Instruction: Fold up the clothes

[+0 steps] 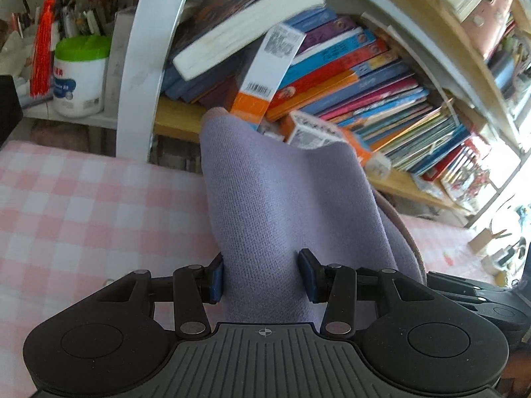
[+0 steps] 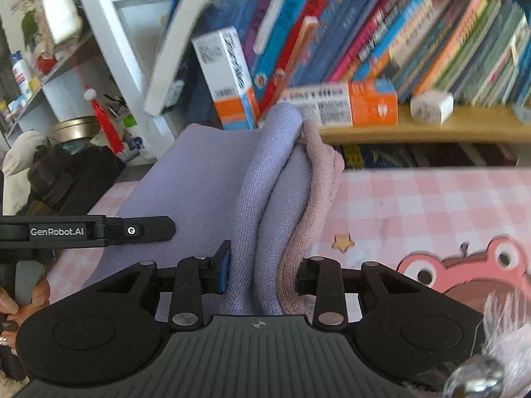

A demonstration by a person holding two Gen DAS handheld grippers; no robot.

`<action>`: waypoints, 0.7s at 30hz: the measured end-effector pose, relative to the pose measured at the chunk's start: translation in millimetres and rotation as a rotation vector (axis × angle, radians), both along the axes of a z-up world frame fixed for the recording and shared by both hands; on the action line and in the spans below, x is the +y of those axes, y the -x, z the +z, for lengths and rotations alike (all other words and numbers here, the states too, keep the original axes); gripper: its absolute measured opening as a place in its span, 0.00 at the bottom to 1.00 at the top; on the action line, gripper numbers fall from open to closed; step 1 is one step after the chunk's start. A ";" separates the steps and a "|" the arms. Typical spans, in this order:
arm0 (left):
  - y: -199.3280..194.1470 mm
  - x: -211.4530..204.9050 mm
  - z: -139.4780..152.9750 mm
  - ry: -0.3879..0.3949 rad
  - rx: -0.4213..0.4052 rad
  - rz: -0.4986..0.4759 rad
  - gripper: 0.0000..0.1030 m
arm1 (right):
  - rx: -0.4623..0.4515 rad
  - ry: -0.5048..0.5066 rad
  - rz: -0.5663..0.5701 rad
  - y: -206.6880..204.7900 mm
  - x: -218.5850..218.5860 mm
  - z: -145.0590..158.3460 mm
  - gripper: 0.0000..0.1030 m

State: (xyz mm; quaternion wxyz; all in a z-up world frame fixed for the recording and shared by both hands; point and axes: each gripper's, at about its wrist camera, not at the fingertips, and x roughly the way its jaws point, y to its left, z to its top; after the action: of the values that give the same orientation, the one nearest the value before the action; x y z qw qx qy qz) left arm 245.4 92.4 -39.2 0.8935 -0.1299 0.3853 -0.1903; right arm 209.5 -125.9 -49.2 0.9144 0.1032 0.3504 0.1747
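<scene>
Left gripper point(image 1: 262, 277): jaws clamped on lavender knit garment point(image 1: 282, 199), which rises above the pink checked tablecloth point(image 1: 83, 205) and hides part of the bookshelf point(image 1: 348, 76). Right gripper point(image 2: 262, 273): jaws pinching bunched folds; its right pad is buried under the garment's pink layer point(image 2: 318, 179). Books blurred.

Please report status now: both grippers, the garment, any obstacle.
Left gripper and right gripper both shut on the lilac knit garment, lifted over the pink checked cloth. Bookshelf close ahead.
</scene>
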 end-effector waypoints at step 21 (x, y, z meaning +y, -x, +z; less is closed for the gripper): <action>60.7 -4.7 21.8 -0.202 -0.149 0.100 0.70 | -0.102 0.126 -0.104 55.5 -23.2 25.6 0.85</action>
State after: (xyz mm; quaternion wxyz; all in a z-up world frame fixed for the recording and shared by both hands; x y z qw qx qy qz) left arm 184.6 87.8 -17.4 0.9366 -0.0440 0.3280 -0.1151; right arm 154.0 -149.1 -23.6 0.9435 0.0545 0.3078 0.1098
